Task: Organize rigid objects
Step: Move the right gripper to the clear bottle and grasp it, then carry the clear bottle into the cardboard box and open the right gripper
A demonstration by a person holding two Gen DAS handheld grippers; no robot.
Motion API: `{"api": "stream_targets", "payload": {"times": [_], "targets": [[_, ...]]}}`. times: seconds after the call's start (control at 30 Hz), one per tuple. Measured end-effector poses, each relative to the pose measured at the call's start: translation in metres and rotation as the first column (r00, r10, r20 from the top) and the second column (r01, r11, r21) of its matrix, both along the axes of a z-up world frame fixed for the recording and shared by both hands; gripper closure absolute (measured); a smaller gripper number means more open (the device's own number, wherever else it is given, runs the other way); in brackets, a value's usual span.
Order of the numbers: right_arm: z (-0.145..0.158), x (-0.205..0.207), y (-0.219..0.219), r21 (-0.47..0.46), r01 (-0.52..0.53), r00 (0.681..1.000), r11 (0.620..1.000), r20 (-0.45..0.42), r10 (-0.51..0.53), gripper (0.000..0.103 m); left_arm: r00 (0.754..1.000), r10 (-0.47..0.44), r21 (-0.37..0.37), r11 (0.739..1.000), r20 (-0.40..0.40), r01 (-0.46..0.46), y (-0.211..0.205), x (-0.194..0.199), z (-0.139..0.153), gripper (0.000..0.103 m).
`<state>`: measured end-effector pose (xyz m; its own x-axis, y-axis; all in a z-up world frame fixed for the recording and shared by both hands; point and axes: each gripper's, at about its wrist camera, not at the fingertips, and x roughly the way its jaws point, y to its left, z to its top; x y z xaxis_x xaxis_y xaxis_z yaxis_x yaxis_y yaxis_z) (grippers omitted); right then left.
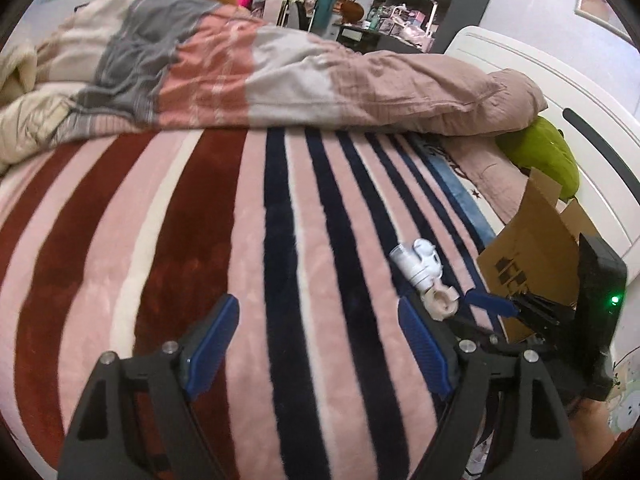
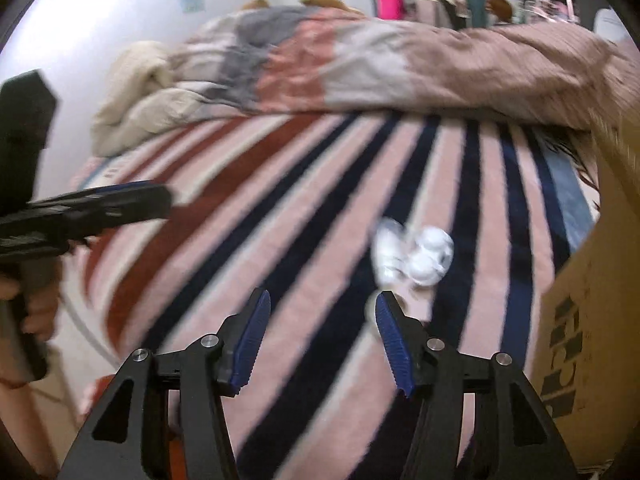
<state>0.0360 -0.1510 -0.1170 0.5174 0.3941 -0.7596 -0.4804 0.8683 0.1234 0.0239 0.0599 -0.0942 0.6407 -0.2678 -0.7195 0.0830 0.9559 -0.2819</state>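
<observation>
One white toy figure (image 1: pixel 420 266) lies on the striped blanket (image 1: pixel 240 240) of the bed, just beside an open cardboard box (image 1: pixel 532 248) that stands at the bed's right side. The right gripper (image 2: pixel 320 336) hangs low over the blanket with its fingers apart and empty; the toy sits just ahead of them, a little right of the gap. The left gripper (image 1: pixel 316 344) is also spread wide and holds nothing, with the toy near its right finger.

The step in hand looks like the approach to pick up the toy, presumably to drop it in the box. The next move calls for shifting the right gripper rightward and forward so the fingers straddle the toy's body before closing.

Open blanket stretches wide to the left. To the right, the box wall crowds the toy, and the rumpled duvet (image 1: pixel 280 76) bounds the far side.
</observation>
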Motion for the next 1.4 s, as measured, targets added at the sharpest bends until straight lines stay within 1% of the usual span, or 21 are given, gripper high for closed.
{"api": "stream_targets", "payload": {"times": [0.03, 0.1, 0.2, 0.3, 0.37, 0.4, 0.47, 0.5, 0.53, 0.6, 0.7, 0.73, 0.83, 0.97, 1.0, 1.07, 1.1, 1.17, 1.23, 1.33, 1.4], "targets": [[-0.005, 0.004, -0.002, -0.017, 0.032, 0.999, 0.999, 0.012, -0.031, 0.052, 1.000, 0.002, 0.001, 1.000, -0.004, -0.002, 0.001, 0.000, -0.004, 0.024], [-0.010, 0.009, -0.007, -0.027, 0.055, 0.998, 0.998, 0.028, -0.054, 0.052, 1.000, 0.006, 0.002, 1.000, -0.011, -0.006, 0.002, 0.001, -0.010, 0.024], [-0.016, 0.023, -0.006, -0.004, 0.034, 0.999, 0.999, 0.003, -0.034, 0.052, 1.000, 0.005, -0.010, 1.000, -0.015, -0.005, 0.003, 0.000, -0.015, 0.024], [-0.015, 0.036, 0.001, -0.009, 0.004, 0.999, 1.000, 0.039, -0.004, 0.052, 1.000, 0.003, -0.005, 1.000, -0.011, -0.003, 0.004, -0.001, -0.016, 0.024], [-0.014, 0.043, 0.009, -0.033, -0.025, 0.998, 0.999, 0.050, 0.027, 0.057, 1.000, 0.007, -0.004, 1.000, -0.009, -0.007, 0.004, -0.002, -0.015, 0.024], [-0.015, 0.050, 0.015, -0.074, -0.027, 0.998, 0.997, 0.055, 0.031, 0.060, 1.000, 0.008, -0.005, 1.000, -0.008, -0.008, 0.004, -0.002, -0.015, 0.024], [-0.018, 0.058, 0.020, -0.121, -0.022, 0.998, 0.992, 0.053, 0.029, 0.060, 1.000, 0.010, -0.009, 1.000, -0.009, -0.010, 0.005, -0.002, -0.015, 0.024], [-0.021, 0.063, 0.022, -0.141, -0.019, 0.999, 0.990, 0.045, 0.026, 0.064, 1.000, 0.011, -0.011, 1.000, -0.009, -0.011, 0.006, -0.003, -0.015, 0.024], [-0.025, 0.068, 0.024, -0.153, -0.027, 0.999, 0.988, 0.026, 0.031, 0.073, 1.000, 0.011, -0.011, 1.000, -0.009, -0.012, 0.006, -0.003, -0.015, 0.024], [-0.031, 0.072, 0.026, -0.162, -0.048, 0.999, 0.986, -0.003, 0.048, 0.079, 1.000, 0.014, -0.010, 1.000, -0.007, -0.014, 0.007, -0.004, -0.013, 0.024], [-0.038, 0.076, 0.026, -0.137, -0.074, 0.996, 0.988, -0.061, 0.066, 0.082, 1.000, 0.020, -0.013, 1.000, -0.007, -0.020, 0.008, -0.005, -0.011, 0.024], [-0.042, 0.078, 0.027, -0.153, -0.073, 0.995, 0.986, -0.079, 0.062, 0.083, 1.000, 0.021, -0.013, 1.000, -0.007, -0.021, 0.008, -0.005, -0.010, 0.024], [-0.037, 0.073, 0.030, -0.156, -0.084, 0.996, 0.984, -0.051, 0.077, 0.083, 1.000, 0.019, -0.013, 1.000, -0.001, -0.019, 0.007, -0.006, -0.001, 0.024], [-0.013, 0.051, 0.032, -0.077, -0.162, 0.987, 0.984, -0.030, 0.160, 0.083, 0.999, -0.013, -0.047, 0.999, 0.033, 0.014, -0.004, -0.006, 0.021, 0.024], [0.000, 0.041, 0.032, -0.049, -0.189, 0.982, 0.981, -0.011, 0.189, 0.083, 0.999, -0.027, -0.058, 0.998, 0.043, 0.030, -0.008, -0.005, 0.027, 0.024], [0.018, 0.028, 0.030, -0.013, -0.220, 0.975, 0.976, 0.016, 0.220, 0.083, 0.995, -0.073, -0.089, 0.993, 0.064, 0.078, -0.020, -0.003, 0.041, 0.024], [0.034, 0.019, 0.028, 0.018, -0.244, 0.969, 0.970, 0.037, 0.243, 0.083, 0.991, -0.108, -0.109, 0.987, 0.081, 0.117, -0.031, -0.001, 0.050, 0.025], [0.054, 0.008, 0.023, 0.052, -0.273, 0.960, 0.961, 0.069, 0.270, 0.083, 0.983, -0.155, -0.137, 0.976, 0.096, 0.167, -0.048, 0.005, 0.065, 0.033], [0.077, -0.004, 0.014, 0.080, -0.299, 0.951, 0.951, 0.113, 0.290, 0.083, 0.973, -0.204, -0.156, 0.963, 0.109, 0.219, -0.067, 0.012, 0.079, 0.048], [0.103, -0.013, -0.006, 0.103, -0.285, 0.949, 0.953, 0.168, 0.266, 0.083, 0.955, -0.268, -0.183, 0.940, 0.129, 0.288, -0.094, 0.021, 0.096, 0.060], [0.116, -0.016, -0.028, 0.128, -0.264, 0.951, 0.956, 0.201, 0.235, 0.083, 0.942, -0.305, -0.187, 0.926, 0.139, 0.327, -0.115, 0.028, 0.107, 0.065]]}}
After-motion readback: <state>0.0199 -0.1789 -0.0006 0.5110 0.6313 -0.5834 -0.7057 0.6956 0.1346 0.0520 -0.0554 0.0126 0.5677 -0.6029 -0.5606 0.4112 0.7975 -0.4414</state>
